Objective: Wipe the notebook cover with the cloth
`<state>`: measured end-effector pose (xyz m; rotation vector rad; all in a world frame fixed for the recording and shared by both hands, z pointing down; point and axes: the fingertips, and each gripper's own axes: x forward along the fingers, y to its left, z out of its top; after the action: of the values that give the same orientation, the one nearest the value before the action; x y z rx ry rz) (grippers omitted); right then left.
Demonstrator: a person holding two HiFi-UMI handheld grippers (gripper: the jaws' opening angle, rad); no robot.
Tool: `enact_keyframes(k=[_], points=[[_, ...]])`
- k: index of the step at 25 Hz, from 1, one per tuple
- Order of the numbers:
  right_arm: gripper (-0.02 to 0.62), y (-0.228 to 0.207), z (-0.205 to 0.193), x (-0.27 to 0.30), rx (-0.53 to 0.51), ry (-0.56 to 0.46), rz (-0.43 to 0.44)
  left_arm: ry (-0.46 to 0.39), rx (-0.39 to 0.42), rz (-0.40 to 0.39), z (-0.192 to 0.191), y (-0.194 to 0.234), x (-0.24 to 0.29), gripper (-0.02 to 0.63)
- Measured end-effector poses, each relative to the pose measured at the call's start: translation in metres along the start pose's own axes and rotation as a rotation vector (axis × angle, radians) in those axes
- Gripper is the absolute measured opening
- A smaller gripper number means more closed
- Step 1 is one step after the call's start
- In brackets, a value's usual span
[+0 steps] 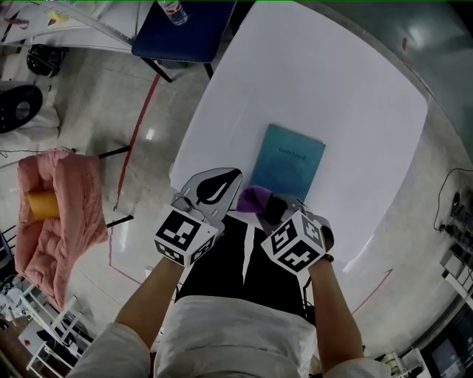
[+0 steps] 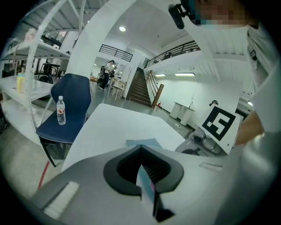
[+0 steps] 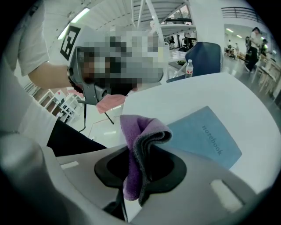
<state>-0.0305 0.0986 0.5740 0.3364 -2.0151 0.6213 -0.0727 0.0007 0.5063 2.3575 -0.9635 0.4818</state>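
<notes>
A light-blue notebook (image 1: pixel 287 164) lies flat on the white table (image 1: pixel 332 81), its cover up and its printed title showing in the right gripper view (image 3: pixel 204 136). My right gripper (image 1: pixel 270 208) hovers at the table's near edge, just short of the notebook's near end. It is shut on a folded purple cloth (image 1: pixel 256 198) that sticks up between the jaws (image 3: pixel 139 145). My left gripper (image 1: pixel 225 181) sits beside it on the left, above the table edge, shut with nothing in it (image 2: pixel 145 186). From the left gripper view only a corner of the notebook (image 2: pixel 142 142) shows.
A blue chair (image 1: pixel 185 29) with a water bottle (image 1: pixel 172 11) on its seat stands at the table's far left corner. On the floor to the left, a pink cloth (image 1: pixel 63 207) is draped over a stand, with a yellow roll (image 1: pixel 41 205). Red tape (image 1: pixel 144 111) marks the floor.
</notes>
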Motion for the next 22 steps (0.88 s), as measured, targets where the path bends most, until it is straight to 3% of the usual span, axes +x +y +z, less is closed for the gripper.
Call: enact_keyframes(k=[12, 16, 22], points=[[0.107, -0.030, 0.009, -0.054, 0.112, -0.167, -0.071, -0.002, 0.039, -0.010, 0.027, -0.018, -0.007, 0.000], [0.107, -0.043, 0.015, -0.079, 0.157, -0.263, -0.110, -0.019, 0.054, -0.016, 0.041, -0.026, -0.005, 0.000], [0.107, -0.049, 0.022, -0.116, 0.241, -0.388, -0.100, -0.029, 0.084, -0.041, 0.062, -0.044, -0.007, 0.000]])
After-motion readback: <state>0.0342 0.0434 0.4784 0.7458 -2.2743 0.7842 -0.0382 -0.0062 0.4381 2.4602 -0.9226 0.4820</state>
